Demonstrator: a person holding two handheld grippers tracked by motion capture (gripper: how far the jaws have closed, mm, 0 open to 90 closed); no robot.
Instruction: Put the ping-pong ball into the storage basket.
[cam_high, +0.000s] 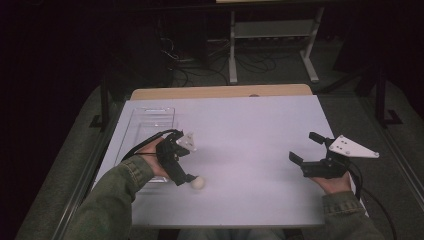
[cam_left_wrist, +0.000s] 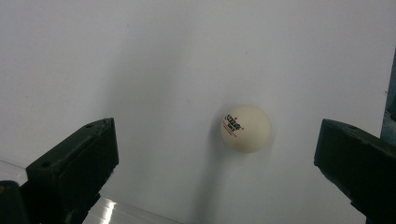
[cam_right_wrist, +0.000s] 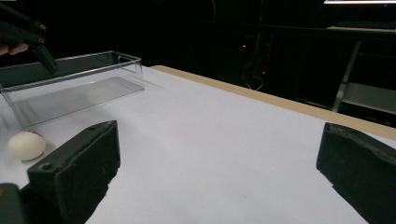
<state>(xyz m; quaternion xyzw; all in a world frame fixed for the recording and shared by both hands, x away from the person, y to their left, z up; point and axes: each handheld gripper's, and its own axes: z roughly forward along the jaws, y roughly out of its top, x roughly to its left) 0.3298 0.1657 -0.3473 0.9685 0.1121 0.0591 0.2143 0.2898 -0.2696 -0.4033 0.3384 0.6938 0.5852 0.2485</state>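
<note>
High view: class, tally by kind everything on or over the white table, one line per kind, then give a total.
Ping-pong ball: 1
Clear plastic box: 1
Grippers, left gripper and right gripper: 2
Total: 4

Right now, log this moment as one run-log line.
left gripper: open, over ball | ball: on table, between jaws, ungripped | clear tray: left, empty | right gripper: open, idle

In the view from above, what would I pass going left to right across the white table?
Clear plastic tray → left gripper → white ball → bare stretch of table → right gripper.
</note>
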